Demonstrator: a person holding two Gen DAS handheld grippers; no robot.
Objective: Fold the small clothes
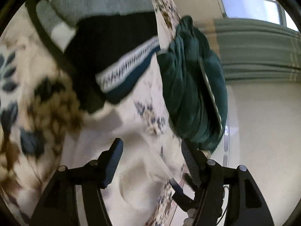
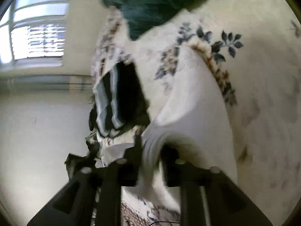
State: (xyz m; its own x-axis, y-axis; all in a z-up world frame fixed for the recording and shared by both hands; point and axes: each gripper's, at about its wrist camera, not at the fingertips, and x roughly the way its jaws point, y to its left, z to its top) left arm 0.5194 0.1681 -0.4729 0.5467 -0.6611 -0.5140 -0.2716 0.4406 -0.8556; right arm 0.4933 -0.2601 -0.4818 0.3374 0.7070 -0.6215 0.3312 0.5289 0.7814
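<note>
A stack of folded clothes lies on the floral bedsheet (image 1: 43,98): a black piece with a white lace band (image 1: 128,62) sits under a grey and white striped one (image 1: 97,1). A dark teal garment (image 1: 193,86) is bunched at the bed's edge. My left gripper (image 1: 151,150) hovers over the sheet, open, with nothing between its fingers. In the right wrist view the folded stack (image 2: 120,94) and the teal garment (image 2: 150,3) lie ahead. A raised fold of white cloth (image 2: 180,101) runs down between the fingers of my right gripper (image 2: 152,150). Blur hides whether the pads press on it.
The bed's edge runs beside the teal garment, with pale floor (image 1: 263,131) beyond it. A bright window (image 1: 250,5) and a grey-green band (image 1: 259,50) stand against the far wall. The same window (image 2: 37,24) appears on the left of the right wrist view.
</note>
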